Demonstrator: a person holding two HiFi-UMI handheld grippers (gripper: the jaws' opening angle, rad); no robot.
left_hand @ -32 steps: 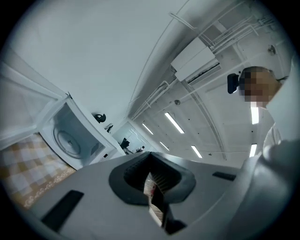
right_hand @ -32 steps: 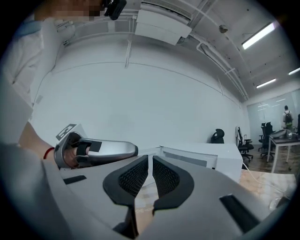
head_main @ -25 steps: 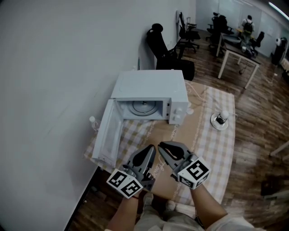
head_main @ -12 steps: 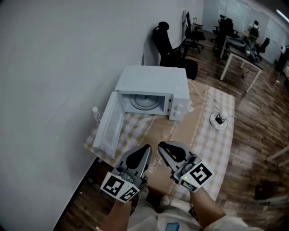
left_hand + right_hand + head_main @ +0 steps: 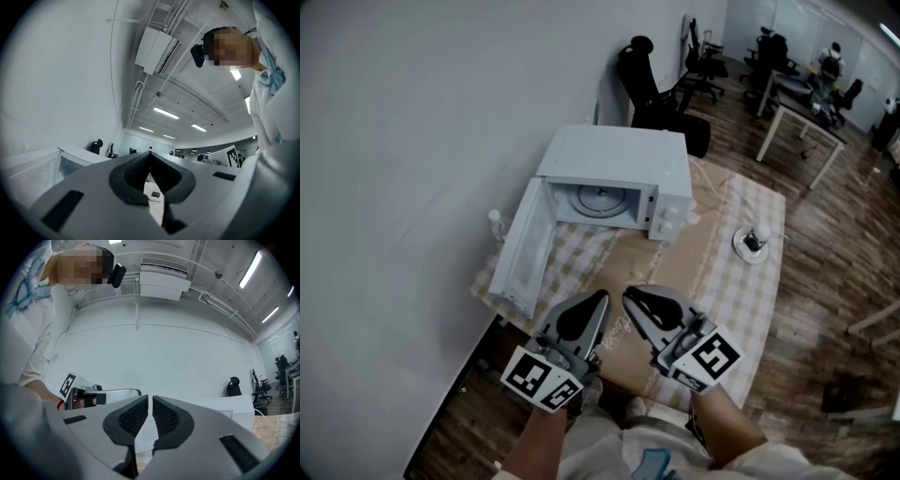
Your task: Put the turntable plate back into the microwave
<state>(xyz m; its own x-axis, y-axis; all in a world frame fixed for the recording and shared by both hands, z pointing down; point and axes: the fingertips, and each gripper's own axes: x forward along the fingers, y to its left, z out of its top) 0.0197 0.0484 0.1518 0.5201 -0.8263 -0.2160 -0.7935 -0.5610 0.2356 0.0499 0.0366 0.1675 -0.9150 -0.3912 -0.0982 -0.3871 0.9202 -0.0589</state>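
- Head view shows the microwave (image 5: 614, 164) at 12 o'clock on the checked tablecloth (image 5: 741, 281), its door (image 5: 520, 248) swung wide open toward 8 o'clock.
- The turntable plate (image 5: 602, 200) lies flat inside the cavity, so the placing itself appears done.
- The left gripper (image 5: 598, 300) and right gripper (image 5: 630, 296) sit side by side at 6 o'clock, close to the person's body and well apart from the microwave.
- Left gripper view: the jaw tips meet, and nothing is caught between them.
- Right gripper view: the pads stand a thin slit apart, and the slit is empty.
- A small round white object (image 5: 754, 242) rests on the cloth at 3 o'clock of the microwave; what it is cannot be told.
- What seems left, if anything, is closing the door; whether the plate is seated properly on its hub cannot be judged from here.
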